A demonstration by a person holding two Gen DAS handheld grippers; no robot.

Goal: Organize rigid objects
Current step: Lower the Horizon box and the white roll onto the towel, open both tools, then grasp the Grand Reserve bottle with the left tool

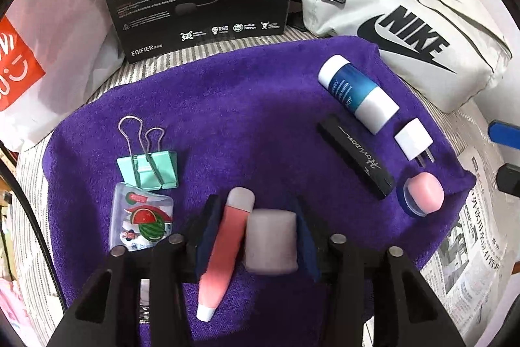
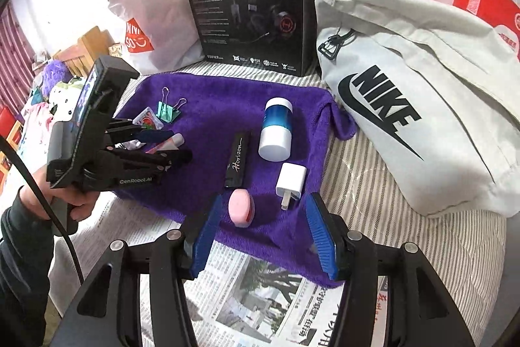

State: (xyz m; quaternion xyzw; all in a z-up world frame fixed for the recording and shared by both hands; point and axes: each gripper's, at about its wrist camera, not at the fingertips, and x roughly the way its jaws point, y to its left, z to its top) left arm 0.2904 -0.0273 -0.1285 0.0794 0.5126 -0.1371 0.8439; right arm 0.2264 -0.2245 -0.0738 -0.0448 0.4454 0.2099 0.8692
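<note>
Your biggest piece is the blue-and-white bottle [image 1: 357, 93], lying on its side at the far right of the purple towel [image 1: 227, 106]; it looks rigid, smooth and round, so it will likely roll, and you should take it across the middle of the barrel. Next, the black Horizon bar [image 1: 356, 155] lies just beside it, stiff and flat-sided, best pinched across its narrow width. The mint binder clip [image 1: 149, 166] on the left is hard metal with loose wire handles; grip the body, not the loops. The pink tube [image 1: 224, 249] and the pale grey block [image 1: 271, 241] sit side by side between the fingers of your left hand-held gripper [image 1: 253, 236], which looks closed in on the pair or nearly so; both probably light, the tube perhaps slightly yielding. The white plug [image 2: 291, 179] is hard and boxy, prongs toward you. The small pink capsule [image 2: 240, 207] is rounded and could slip. Your right hand-held gripper [image 2: 261, 233] hangs spread wide and empty over the towel's near edge. The towel is plush and should damp sliding; beneath it are newspaper [image 2: 260, 298] and a striped bed cover [image 2: 390, 217], soft underfoot, with clutter crowding behind.
</note>
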